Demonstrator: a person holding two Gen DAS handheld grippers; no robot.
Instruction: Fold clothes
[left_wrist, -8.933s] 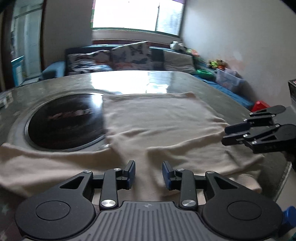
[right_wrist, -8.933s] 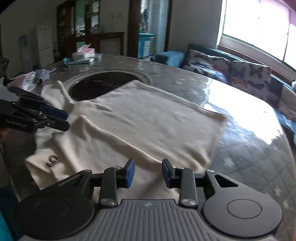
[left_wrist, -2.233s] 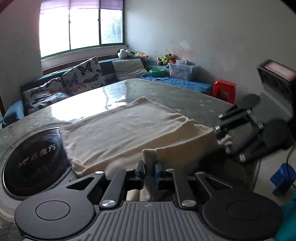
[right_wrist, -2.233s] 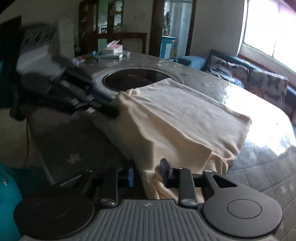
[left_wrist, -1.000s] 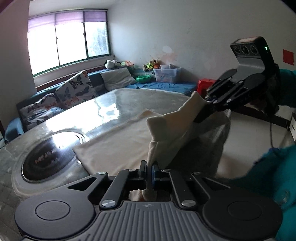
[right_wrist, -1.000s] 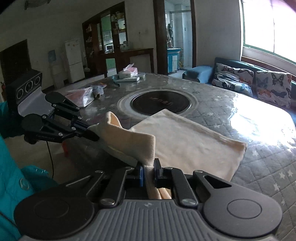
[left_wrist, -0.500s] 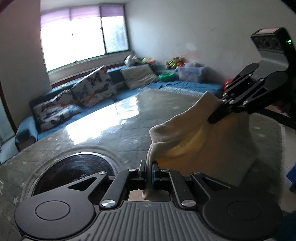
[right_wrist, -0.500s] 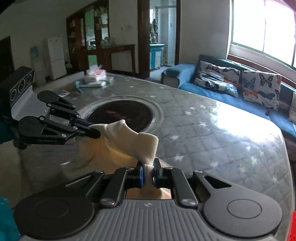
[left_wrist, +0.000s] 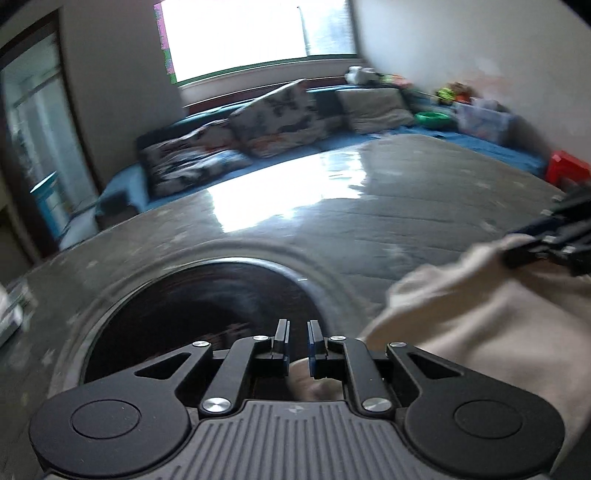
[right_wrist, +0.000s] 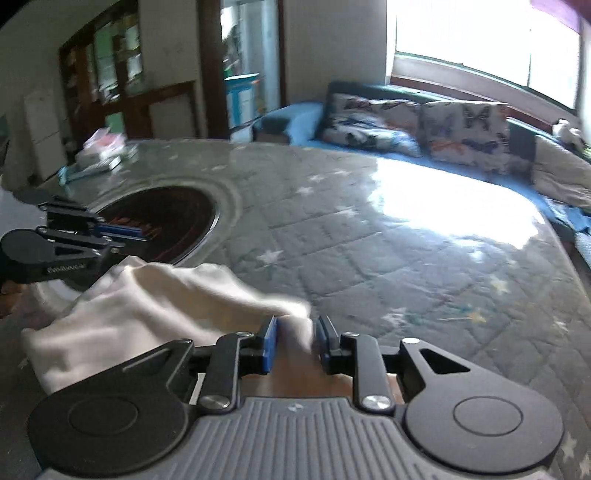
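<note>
Opening narrowly, the left tool (left_wrist: 298, 341) is letting go of a cream garment (left_wrist: 480, 317), whose corner is lying low between its separated pads. The right tool (right_wrist: 295, 341) is likewise opening, a fold of the cloth loose between its blue pads. The garment is bunching on the quilted bench (right_wrist: 388, 240) at 4 o'clock from the dark round cooktop (left_wrist: 207, 295).

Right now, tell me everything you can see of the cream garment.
The garment is cream, soft knit-looking cloth, bunched into a thick rumpled bundle lying on the quilted table beside the dark round inset. One corner sits between the fingers of the right gripper, whose jaws are opening. Another end lies under the left gripper, also opening. Motion blur hides finer detail.
</note>
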